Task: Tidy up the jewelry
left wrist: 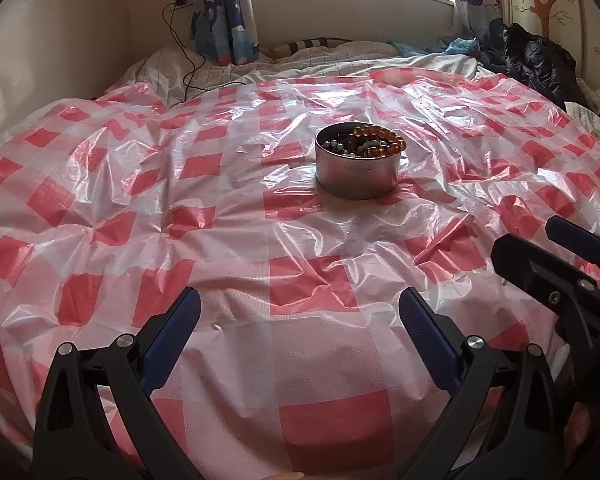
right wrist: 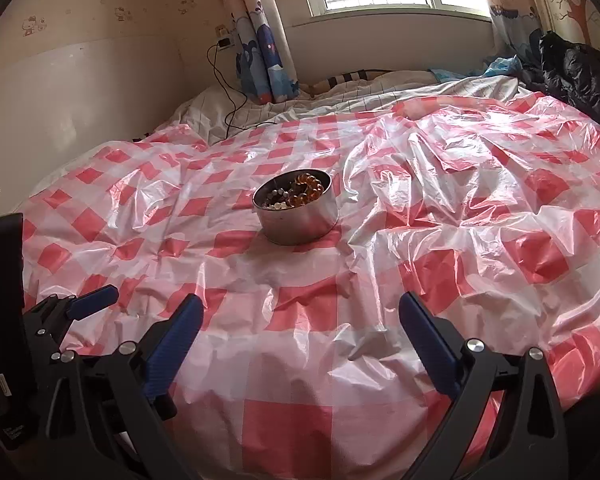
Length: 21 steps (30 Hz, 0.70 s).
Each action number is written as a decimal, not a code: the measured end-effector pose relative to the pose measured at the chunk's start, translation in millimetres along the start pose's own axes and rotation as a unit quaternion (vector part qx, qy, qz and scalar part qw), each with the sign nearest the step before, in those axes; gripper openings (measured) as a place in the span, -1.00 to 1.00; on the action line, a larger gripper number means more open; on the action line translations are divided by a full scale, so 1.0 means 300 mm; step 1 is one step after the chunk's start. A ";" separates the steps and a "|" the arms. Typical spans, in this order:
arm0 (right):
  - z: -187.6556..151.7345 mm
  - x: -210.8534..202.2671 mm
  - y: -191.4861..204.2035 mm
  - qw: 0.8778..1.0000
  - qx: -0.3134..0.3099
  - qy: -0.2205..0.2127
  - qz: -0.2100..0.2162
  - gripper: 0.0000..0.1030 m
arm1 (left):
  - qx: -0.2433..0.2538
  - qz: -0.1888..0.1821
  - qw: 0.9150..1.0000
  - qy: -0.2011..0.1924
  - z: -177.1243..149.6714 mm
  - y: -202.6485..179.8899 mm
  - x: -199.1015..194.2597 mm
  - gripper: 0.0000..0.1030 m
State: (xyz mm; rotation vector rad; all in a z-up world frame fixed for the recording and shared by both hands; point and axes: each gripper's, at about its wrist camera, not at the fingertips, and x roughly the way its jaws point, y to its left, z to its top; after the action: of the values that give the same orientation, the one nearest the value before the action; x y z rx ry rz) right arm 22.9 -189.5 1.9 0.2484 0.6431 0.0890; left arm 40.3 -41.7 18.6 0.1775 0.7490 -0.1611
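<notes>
A round metal tin (left wrist: 356, 172) stands on the red-and-white checked plastic sheet (left wrist: 180, 208) over the bed. It holds an amber bead bracelet (left wrist: 380, 140) draped at its right rim and several grey and white beads (left wrist: 348, 148). The tin also shows in the right wrist view (right wrist: 300, 220) with the amber bracelet (right wrist: 306, 190) inside. My left gripper (left wrist: 300, 328) is open and empty, well short of the tin. My right gripper (right wrist: 300, 332) is open and empty, also short of it; it shows at the right edge of the left wrist view (left wrist: 572, 264).
A wall runs along the left with a black cable (left wrist: 180, 60) trailing onto the bed. Curtains (left wrist: 224, 12) and a window lie at the back. Dark clothing (left wrist: 540, 60) is piled at the far right. Rumpled white bedding (right wrist: 340, 92) lies behind the sheet.
</notes>
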 end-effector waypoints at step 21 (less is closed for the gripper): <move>-0.001 0.014 -0.015 1.000 0.014 0.002 -0.002 0.84 | 0.007 0.016 0.999 -0.041 0.005 -0.022 -0.037 0.85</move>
State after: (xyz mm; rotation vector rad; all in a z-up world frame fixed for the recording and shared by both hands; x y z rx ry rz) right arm 26.0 -193.2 -2.0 0.2737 0.6487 0.0762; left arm 32.1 -47.5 26.6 0.1957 0.6633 -0.1421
